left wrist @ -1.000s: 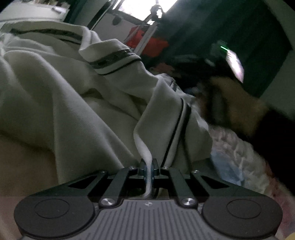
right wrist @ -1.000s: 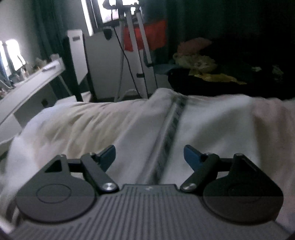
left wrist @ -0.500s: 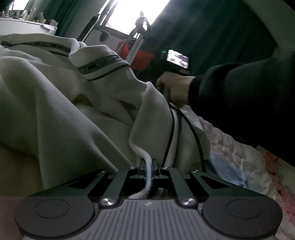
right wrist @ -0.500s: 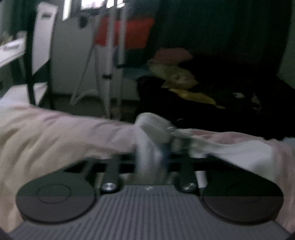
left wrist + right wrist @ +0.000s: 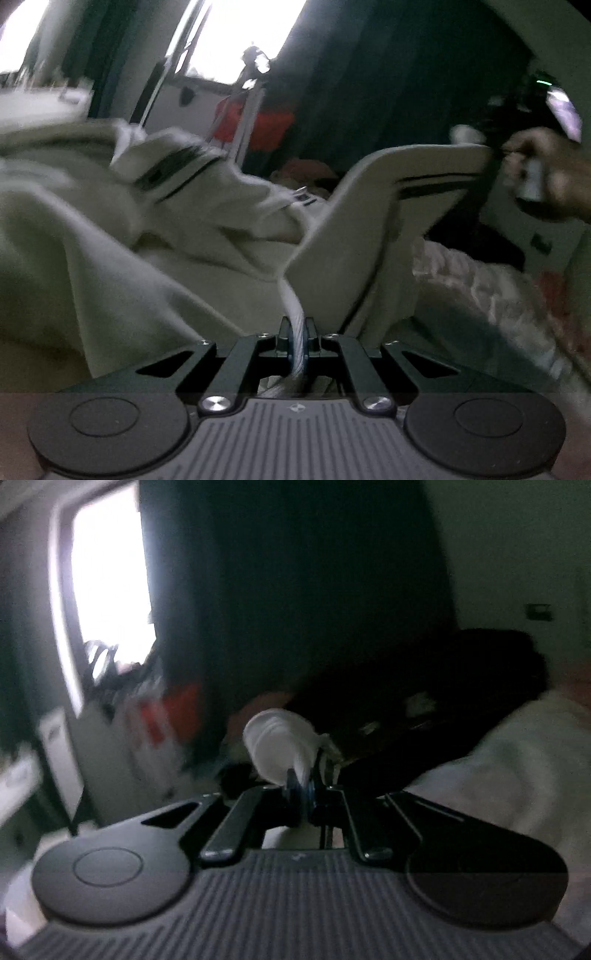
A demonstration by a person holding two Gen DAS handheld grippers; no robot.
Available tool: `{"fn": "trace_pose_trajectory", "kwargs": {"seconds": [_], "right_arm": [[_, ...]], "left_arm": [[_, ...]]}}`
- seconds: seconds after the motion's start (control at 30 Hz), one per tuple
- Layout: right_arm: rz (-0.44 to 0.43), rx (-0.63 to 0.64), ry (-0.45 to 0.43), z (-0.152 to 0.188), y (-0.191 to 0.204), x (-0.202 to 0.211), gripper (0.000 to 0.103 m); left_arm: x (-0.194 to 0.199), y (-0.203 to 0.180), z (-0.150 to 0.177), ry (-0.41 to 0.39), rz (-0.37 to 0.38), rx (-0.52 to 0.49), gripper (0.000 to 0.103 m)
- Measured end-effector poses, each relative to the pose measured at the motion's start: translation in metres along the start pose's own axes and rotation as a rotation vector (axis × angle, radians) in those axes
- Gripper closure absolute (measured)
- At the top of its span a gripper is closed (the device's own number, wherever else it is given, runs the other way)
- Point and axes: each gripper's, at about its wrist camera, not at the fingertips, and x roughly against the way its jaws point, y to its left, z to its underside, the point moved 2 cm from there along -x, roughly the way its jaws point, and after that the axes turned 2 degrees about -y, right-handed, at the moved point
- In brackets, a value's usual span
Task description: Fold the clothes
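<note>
A cream garment with dark stripe trim (image 5: 155,236) lies rumpled on the bed. My left gripper (image 5: 296,332) is shut on its white hem, low in the left wrist view. A striped part of the garment (image 5: 417,184) is lifted and stretched up to the right, toward my right gripper (image 5: 532,173) in the person's hand. In the right wrist view my right gripper (image 5: 301,788) is shut on a bunched white fold of the garment (image 5: 280,742), held up in the air. More of the garment (image 5: 517,760) hangs at the right.
A pale floral bedspread (image 5: 498,291) lies at the right. A tripod (image 5: 247,99) and a red item (image 5: 266,125) stand by the bright window (image 5: 110,568). Dark curtains (image 5: 295,590) and a dark pile of clothes (image 5: 424,686) are behind.
My right gripper went from open over the garment to shut on it, then lifted and swung right, pulling a striped part taut. My left gripper kept its hold.
</note>
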Motion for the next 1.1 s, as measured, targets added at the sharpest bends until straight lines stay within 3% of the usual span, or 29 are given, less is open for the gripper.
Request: {"fn": "trace_pose_trajectory", "kwargs": {"seconds": [0.07, 0.17, 0.3, 0.37, 0.5, 0.6, 0.67, 0.8, 0.9, 0.97, 1.0, 1.1], "right_arm": [[0.063, -0.137, -0.007, 0.005, -0.062, 0.04, 0.095], [0.236, -0.387, 0.046, 0.037, -0.159, 0.09, 0.095], [0.435, -0.722, 0.286, 0.111, -0.265, 0.127, 0.093], [0.425, -0.878, 0.38, 0.15, -0.302, 0.14, 0.094], [0.339, -1.1, 0.368, 0.171, -0.327, 0.158, 0.093], [0.281, -1.131, 0.39, 0.169, -0.319, 0.154, 0.086], [0.236, -1.148, 0.403, 0.17, -0.315, 0.147, 0.055], [0.163, -1.19, 0.406, 0.174, -0.315, 0.139, 0.051], [0.221, -1.098, 0.372, 0.164, -0.32, 0.139, 0.058], [0.231, -1.071, 0.336, 0.16, -0.323, 0.137, 0.081], [0.23, -1.064, 0.316, 0.158, -0.324, 0.136, 0.087], [0.227, -1.042, 0.258, 0.153, -0.327, 0.134, 0.094]], "left_arm": [[0.003, -0.009, -0.001, 0.006, 0.004, -0.044, 0.097], [0.005, -0.024, 0.001, 0.023, 0.016, -0.12, 0.093], [0.006, -0.043, 0.019, 0.095, -0.003, -0.182, 0.082], [0.009, -0.048, 0.024, 0.11, -0.011, -0.204, 0.082], [0.014, -0.045, 0.019, 0.112, -0.024, -0.18, 0.076], [0.017, -0.043, 0.015, 0.111, -0.041, -0.177, 0.066], [0.019, -0.04, 0.014, 0.12, -0.044, -0.155, 0.063], [0.02, -0.031, 0.01, 0.138, -0.036, -0.079, 0.057], [0.022, -0.023, 0.006, 0.155, -0.029, -0.015, 0.045], [0.026, -0.015, 0.002, 0.172, -0.016, 0.054, 0.038], [0.031, -0.009, -0.001, 0.177, -0.01, 0.094, 0.035], [0.048, 0.012, -0.013, 0.207, 0.001, 0.219, 0.029]]}}
